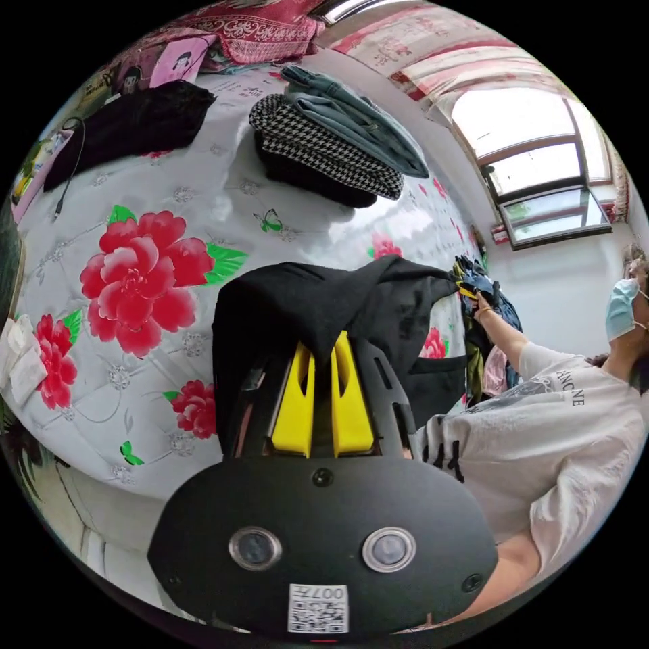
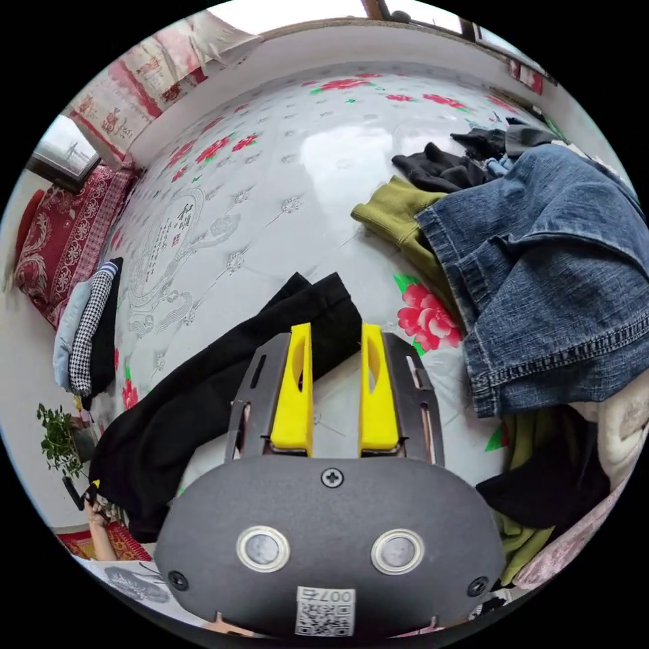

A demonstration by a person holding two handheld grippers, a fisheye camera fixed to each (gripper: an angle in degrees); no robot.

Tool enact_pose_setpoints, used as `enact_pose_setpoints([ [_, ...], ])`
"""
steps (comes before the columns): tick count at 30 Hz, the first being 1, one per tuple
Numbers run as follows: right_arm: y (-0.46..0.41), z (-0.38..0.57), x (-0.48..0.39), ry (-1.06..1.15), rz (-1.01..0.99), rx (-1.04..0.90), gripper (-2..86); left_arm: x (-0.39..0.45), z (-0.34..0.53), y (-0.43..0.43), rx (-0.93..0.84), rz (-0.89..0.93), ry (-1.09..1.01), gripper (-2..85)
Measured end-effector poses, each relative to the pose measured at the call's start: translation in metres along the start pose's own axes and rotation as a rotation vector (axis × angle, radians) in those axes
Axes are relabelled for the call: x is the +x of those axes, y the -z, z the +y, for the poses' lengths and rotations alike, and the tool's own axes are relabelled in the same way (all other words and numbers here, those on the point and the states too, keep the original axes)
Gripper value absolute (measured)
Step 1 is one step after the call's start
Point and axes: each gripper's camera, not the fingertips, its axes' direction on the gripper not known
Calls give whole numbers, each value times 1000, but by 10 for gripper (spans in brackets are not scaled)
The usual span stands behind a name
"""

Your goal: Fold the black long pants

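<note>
Black pants (image 2: pixel 223 385) bunched, left tongs (image 1: pixel 323 348) clamping them, right tongs (image 2: pixel 336 338) agape w/ nothing.

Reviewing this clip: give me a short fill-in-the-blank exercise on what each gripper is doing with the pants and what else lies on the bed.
1. The left gripper is shut on the ____ pants.
2. The right gripper has its jaws ____, above the pants' far end.
3. The folded stack has ____ jeans on top.
4. Beside the right gripper lies a heap topped by blue ____.

Missing words: black; open; grey-blue; denim
</note>
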Motion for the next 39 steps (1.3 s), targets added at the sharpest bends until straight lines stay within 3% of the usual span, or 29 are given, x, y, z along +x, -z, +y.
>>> enact_pose_setpoints([
  [3,11,11,-10,48,35,37,44,2,21,40,114,86,-2,17],
  [6,66,53,-20,115,-14,214,28,3,49,84,224,178,-10,16],
  [13,274,259,31,40,-245,660,14,37,135,194,465,251,-240,15],
  [18,375,370,45,-14,-152,893,15,32,162,234,698,253,-166,14],
  [24,364,305,11,73,-64,708,24,-7,46,159,573,97,185,23],
  [27,306,227,-5,30,-3,576,33,-36,-26,94,530,-15,299,37],
  [30,221,166,-10,-66,97,353,40,-68,-66,33,374,-49,455,63],
  [32,171,163,-18,-23,116,208,45,-64,-65,30,411,-117,398,65],
  [35,137,205,-24,59,89,161,50,-53,-47,34,369,-246,257,76],
  [39,106,274,4,-31,52,63,55,-51,33,38,319,-327,215,65],
])
